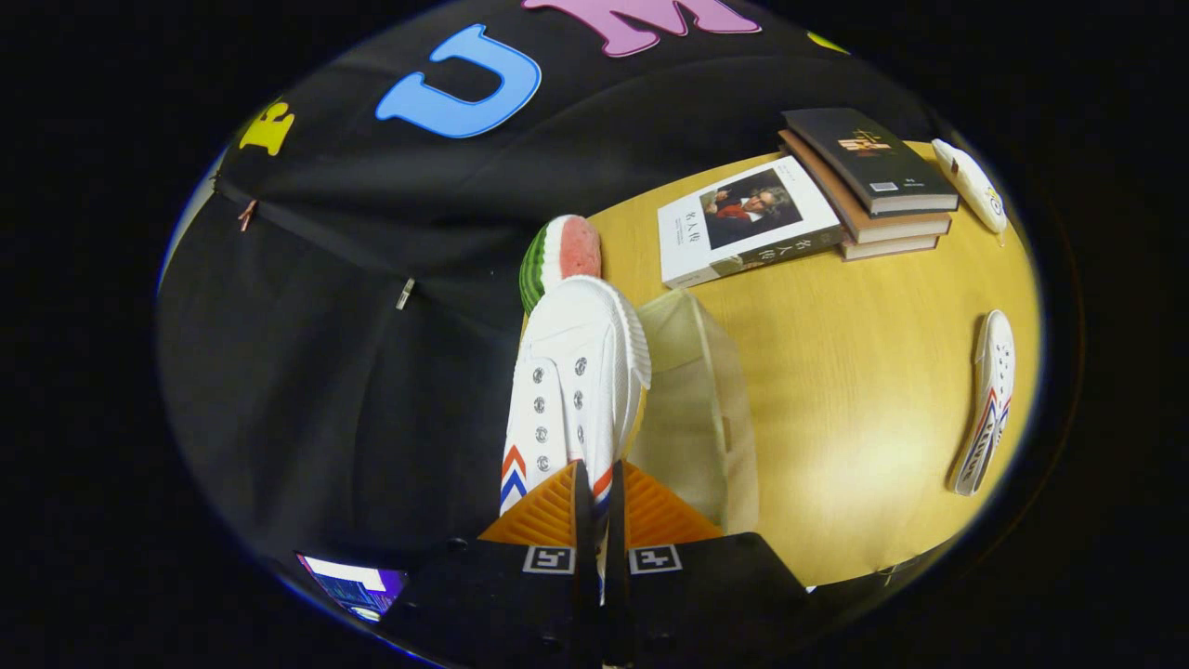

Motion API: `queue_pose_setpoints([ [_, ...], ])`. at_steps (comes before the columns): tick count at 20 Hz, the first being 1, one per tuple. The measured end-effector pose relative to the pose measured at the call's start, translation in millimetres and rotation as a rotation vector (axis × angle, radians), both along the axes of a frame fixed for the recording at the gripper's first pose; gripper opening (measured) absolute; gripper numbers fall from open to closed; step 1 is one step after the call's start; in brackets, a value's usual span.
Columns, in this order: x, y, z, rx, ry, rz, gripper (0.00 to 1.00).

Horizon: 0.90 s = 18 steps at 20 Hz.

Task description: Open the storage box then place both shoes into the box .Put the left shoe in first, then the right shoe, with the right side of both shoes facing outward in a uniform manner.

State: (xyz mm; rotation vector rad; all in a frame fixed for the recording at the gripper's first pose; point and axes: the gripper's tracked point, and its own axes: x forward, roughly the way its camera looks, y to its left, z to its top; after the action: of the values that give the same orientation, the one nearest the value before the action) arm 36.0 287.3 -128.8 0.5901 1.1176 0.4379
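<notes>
My gripper [594, 492] is shut on a white canvas shoe [576, 362] with red and blue chevrons, both orange fingers [548, 511] pressing on its heel collar. The shoe is held up off the table, toe pointing away from me. Just beside and below it stands the translucent storage box [697, 409] on the wooden table [855, 372], its inside hard to make out. The other white shoe [986, 404] lies on its side on the table, well beyond the box toward the table's edge.
A watermelon slice toy [557, 255] sits just past the held shoe's toe. A white book [743, 223] and a stack of dark books [873, 181] lie at the far end of the table, with a white remote-like object [971, 184] beside them.
</notes>
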Motion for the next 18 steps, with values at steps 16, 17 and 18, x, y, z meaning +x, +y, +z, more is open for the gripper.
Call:
queue_pose_setpoints([
  [16, -0.4, 78.4, -29.9, 0.083, 0.032, 0.058, 0.70],
  [17, -1.0, 74.7, -24.0, 0.072, 0.026, 0.066, 0.99],
  [18, -2.0, 69.5, -21.1, 0.053, -0.001, 0.080, 0.99],
])
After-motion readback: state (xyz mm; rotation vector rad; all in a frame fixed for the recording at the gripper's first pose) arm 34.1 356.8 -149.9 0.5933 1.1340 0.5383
